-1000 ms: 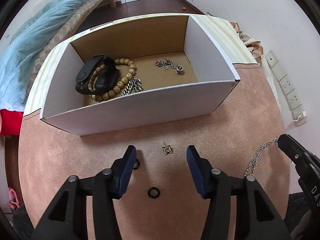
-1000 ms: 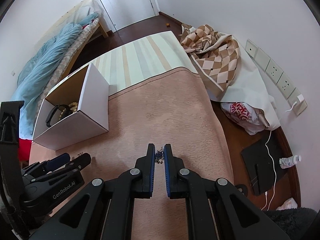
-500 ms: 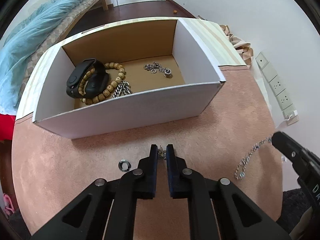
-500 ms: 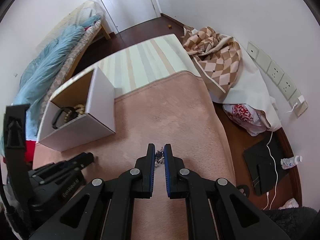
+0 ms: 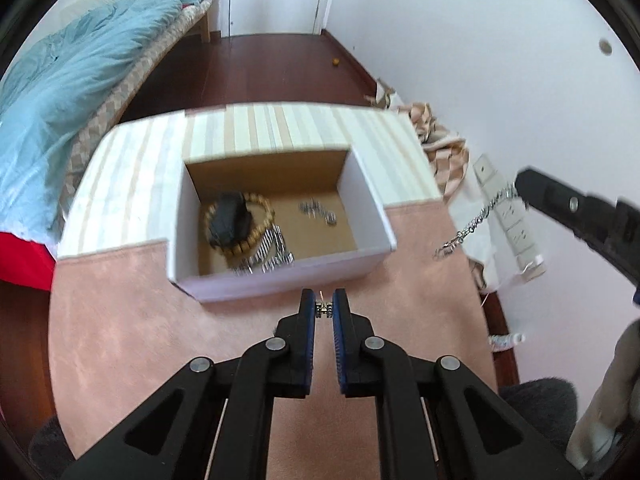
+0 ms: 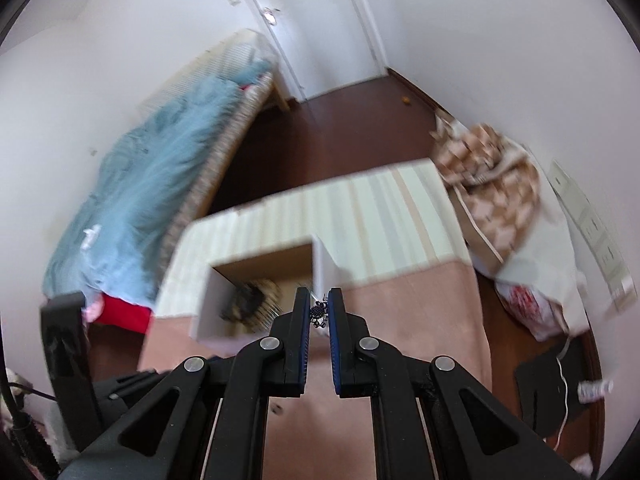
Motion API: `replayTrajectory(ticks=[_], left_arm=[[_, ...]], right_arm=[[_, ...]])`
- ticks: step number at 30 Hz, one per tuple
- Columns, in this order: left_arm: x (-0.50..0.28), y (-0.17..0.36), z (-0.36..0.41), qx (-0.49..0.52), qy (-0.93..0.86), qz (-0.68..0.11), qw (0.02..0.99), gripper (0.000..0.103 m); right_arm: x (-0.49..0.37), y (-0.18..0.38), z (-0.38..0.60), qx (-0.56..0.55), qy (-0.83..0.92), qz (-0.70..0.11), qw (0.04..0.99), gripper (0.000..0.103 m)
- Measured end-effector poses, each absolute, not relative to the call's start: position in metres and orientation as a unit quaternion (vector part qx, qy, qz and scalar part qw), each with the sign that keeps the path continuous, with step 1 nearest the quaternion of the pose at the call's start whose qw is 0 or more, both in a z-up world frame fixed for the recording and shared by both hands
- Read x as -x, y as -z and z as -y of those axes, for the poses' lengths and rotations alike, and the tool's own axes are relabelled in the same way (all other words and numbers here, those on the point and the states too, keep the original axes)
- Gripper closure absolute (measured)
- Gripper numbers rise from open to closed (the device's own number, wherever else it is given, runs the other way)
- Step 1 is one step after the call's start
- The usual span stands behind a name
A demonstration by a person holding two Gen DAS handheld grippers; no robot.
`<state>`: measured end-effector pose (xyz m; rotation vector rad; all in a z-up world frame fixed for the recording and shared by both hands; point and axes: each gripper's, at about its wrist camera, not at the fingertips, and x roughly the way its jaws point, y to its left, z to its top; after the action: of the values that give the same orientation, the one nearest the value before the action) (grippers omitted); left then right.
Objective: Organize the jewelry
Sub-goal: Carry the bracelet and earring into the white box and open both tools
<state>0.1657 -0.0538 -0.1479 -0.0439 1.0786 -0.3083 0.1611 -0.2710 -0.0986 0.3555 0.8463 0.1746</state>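
Note:
My left gripper (image 5: 323, 310) is shut on a small gold earring (image 5: 323, 310) and holds it raised above the pink mat, just in front of the white cardboard box (image 5: 280, 278). The box holds a black band (image 5: 230, 220), a wooden bead bracelet (image 5: 256, 240) and silver chains (image 5: 318, 212). My right gripper (image 6: 319, 314) is shut on a silver chain by its dark round charm (image 6: 318, 312). In the left wrist view the chain (image 5: 474, 224) hangs from the right gripper's tip (image 5: 532, 188), up in the air right of the box.
The box sits on a low table covered with a pink mat (image 5: 120, 320) and a striped cloth (image 5: 280, 128). A bed with a blue quilt (image 5: 60, 100) stands at the left. A checked blanket (image 6: 492, 188) and wall sockets (image 5: 508, 220) are at the right.
My left gripper closed on the earring and lifted it off the mat. Both grippers rose and moved toward the box; the right one carries the chain up and left.

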Motion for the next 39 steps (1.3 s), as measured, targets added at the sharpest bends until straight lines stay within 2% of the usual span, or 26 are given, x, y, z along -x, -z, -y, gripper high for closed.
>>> replayTrajectory(ticks=[7,15,22,23,24,25,26,27,28,30,32,34,36,37,38,39], left_arm=[[-0.204,0.134,0.041,0.062,0.152,-0.516,0.84,0.097],[-0.245,0.158,0.039,0.096,0.164,-0.555,0.81,0.097],[-0.267,0.166,0.036,0.119,0.141,-0.586,0.789,0.092],[-0.267,0.164,0.035,0.116,0.138,-0.582,0.793,0.09],[-0.267,0.16,0.033,0.11,0.132,-0.578,0.798,0.078],[-0.266,0.157,0.03,0.109,0.127,-0.573,0.803,0.06],[-0.265,0.153,0.028,0.109,0.124,-0.567,0.807,0.049],[-0.263,0.15,0.024,0.108,0.116,-0.559,0.814,0.032],[-0.262,0.148,0.021,0.105,0.108,-0.554,0.819,0.029],[-0.257,0.144,0.014,0.096,0.09,-0.548,0.826,0.029],[-0.255,0.144,0.009,0.078,0.073,-0.544,0.832,0.024],[-0.249,0.143,0.005,0.057,0.051,-0.538,0.84,0.009],[-0.242,0.144,0.001,0.03,0.025,-0.528,0.848,0.006],[-0.24,0.145,-0.002,0.023,0.017,-0.526,0.85,0.005],[-0.237,0.146,-0.004,0.015,0.007,-0.525,0.851,0.005],[-0.234,0.148,-0.007,0.009,-0.001,-0.524,0.852,0.004]], right_arm=[[-0.219,0.072,0.242,-0.146,-0.138,-0.426,0.882,0.094],[-0.278,0.12,0.224,-0.158,-0.155,-0.51,0.831,0.094],[-0.307,0.165,0.225,-0.166,-0.153,-0.581,0.782,0.092],[-0.309,0.168,0.226,-0.162,-0.151,-0.587,0.778,0.092],[-0.31,0.17,0.227,-0.159,-0.145,-0.591,0.778,0.092],[-0.31,0.171,0.228,-0.157,-0.144,-0.591,0.778,0.088],[-0.311,0.171,0.228,-0.156,-0.146,-0.592,0.777,0.077],[-0.311,0.171,0.229,-0.156,-0.145,-0.593,0.777,0.07],[-0.31,0.17,0.23,-0.154,-0.142,-0.591,0.779,0.058],[-0.308,0.166,0.231,-0.151,-0.142,-0.588,0.782,0.056],[-0.305,0.163,0.23,-0.145,-0.139,-0.585,0.786,0.056],[-0.298,0.16,0.229,-0.129,-0.127,-0.579,0.795,0.054],[-0.291,0.158,0.225,-0.106,-0.112,-0.574,0.804,0.041],[-0.286,0.159,0.222,-0.09,-0.101,-0.572,0.809,0.028],[-0.282,0.159,0.22,-0.079,-0.093,-0.57,0.812,0.021],[-0.277,0.161,0.217,-0.065,-0.083,-0.569,0.815,0.018]])
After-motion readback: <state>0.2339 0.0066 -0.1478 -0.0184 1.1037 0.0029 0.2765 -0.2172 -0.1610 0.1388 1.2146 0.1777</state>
